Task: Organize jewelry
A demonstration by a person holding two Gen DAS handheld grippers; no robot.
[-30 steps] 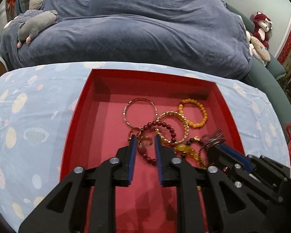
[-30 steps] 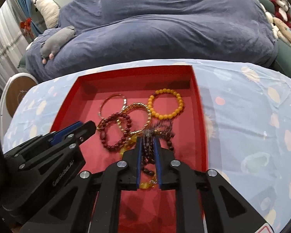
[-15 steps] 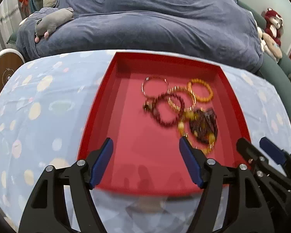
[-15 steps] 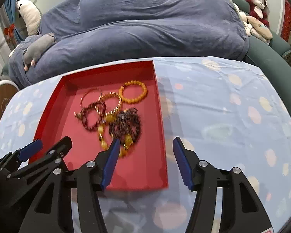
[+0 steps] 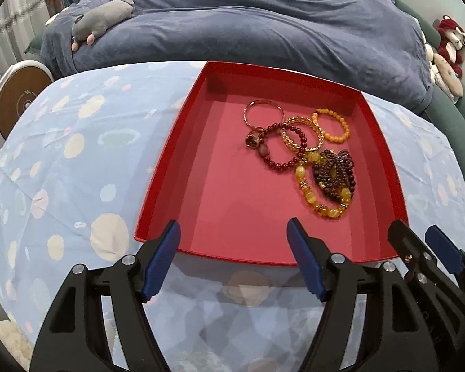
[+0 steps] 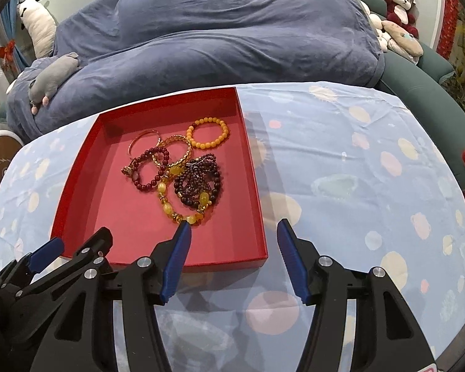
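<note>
Left gripper (image 5: 234, 257): black plastic frame, two arms with triangular cut-outs. Each arm bears round silver screw heads near the joints. The fingers (image 5: 161, 259) are lined with ribbed blue pads along the inner faces.

Right gripper (image 6: 231, 259): same build, with black cut-out arms, silver screws and blue pads on the fingers (image 6: 175, 260). A red and white marking shows at the near right corner of its frame; unreadable.
</note>
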